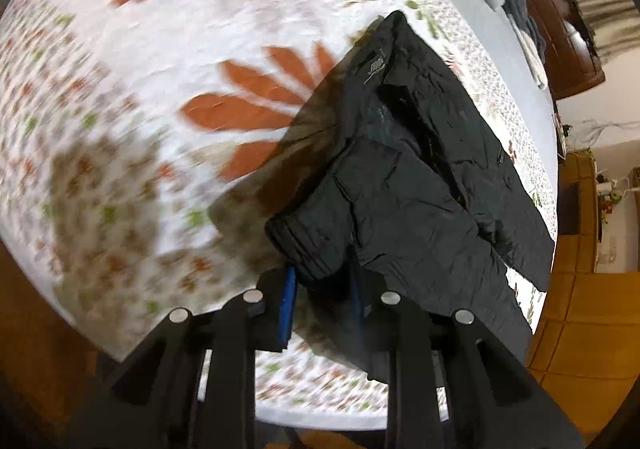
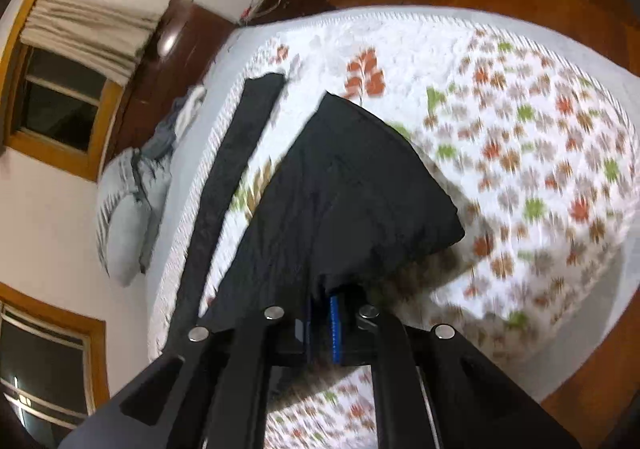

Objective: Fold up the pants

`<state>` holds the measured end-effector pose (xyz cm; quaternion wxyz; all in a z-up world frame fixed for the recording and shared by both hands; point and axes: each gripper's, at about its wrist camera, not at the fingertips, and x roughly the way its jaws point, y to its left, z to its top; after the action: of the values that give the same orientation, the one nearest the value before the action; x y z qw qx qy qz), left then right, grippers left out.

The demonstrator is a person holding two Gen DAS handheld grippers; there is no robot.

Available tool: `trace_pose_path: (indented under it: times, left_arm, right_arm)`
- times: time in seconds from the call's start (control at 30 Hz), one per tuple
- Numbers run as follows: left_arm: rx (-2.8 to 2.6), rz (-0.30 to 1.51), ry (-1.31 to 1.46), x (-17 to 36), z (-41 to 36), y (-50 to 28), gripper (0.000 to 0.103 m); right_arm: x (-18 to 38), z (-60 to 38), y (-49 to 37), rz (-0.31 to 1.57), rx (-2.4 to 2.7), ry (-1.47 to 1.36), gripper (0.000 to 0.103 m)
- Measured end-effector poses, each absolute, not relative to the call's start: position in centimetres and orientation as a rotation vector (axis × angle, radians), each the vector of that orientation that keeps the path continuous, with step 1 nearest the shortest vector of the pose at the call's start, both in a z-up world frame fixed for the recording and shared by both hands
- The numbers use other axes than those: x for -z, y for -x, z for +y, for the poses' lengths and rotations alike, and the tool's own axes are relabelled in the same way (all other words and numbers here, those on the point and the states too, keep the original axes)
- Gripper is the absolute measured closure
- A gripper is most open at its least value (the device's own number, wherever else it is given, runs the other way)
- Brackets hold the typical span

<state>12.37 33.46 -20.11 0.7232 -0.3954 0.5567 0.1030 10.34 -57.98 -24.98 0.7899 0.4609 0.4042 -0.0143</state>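
Left wrist view, my left gripper (image 1: 322, 289): jaws nearly closed, blue pads pinching a thick hemmed edge of the black pants (image 1: 408, 177).
Left wrist view, pants: they spread up and to the right from my pads, over the floral bedspread (image 1: 160, 49).
Right wrist view, my right gripper (image 2: 324, 323): jaws fully closed, clamping a bunched edge of the pants (image 2: 352, 189).
Right wrist view, pants: a broad panel fans away from my fingers above the bedspread (image 2: 520, 129); one leg (image 2: 232, 169) runs long and narrow to the left, lying on the bed.
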Motion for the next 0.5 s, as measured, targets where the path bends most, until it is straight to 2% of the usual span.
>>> trace_pose_path:
  times: [0.23,0.3,0.37,0.43,0.47,0.5]
  left_arm:
    - [-0.272,1.258,0.917,23.0,36.0,-8.4,0.081]
    - [-0.279,1.266,0.901,23.7,35.9,-8.7,0.079]
    - [-0.284,1.271,0.897,24.4,36.0,-9.0,0.073]
    - [-0.267,1.268,0.912,24.3,36.2,-9.0,0.07]
    - [-0.26,1.275,0.902,23.8,36.3,-8.8,0.061]
    - [-0.263,1.282,0.88,23.4,36.6,-8.7,0.055]
  right_arm:
    - [27.5,-55.0,-8.5,0.968,0.021,-0.935,0.096]
    - [28.6,-55.0,-8.6,0.992,0.035,-0.935,0.095]
    - [29.1,-54.8,-9.4,1.024,0.051,-0.917,0.091]
    - [29.4,-54.5,-9.8,1.047,0.05,-0.901,0.083]
    - [29.1,-54.5,-9.8,1.062,0.041,-0.904,0.077]
    - [28.6,-54.6,-9.7,1.072,0.026,-0.909,0.061]
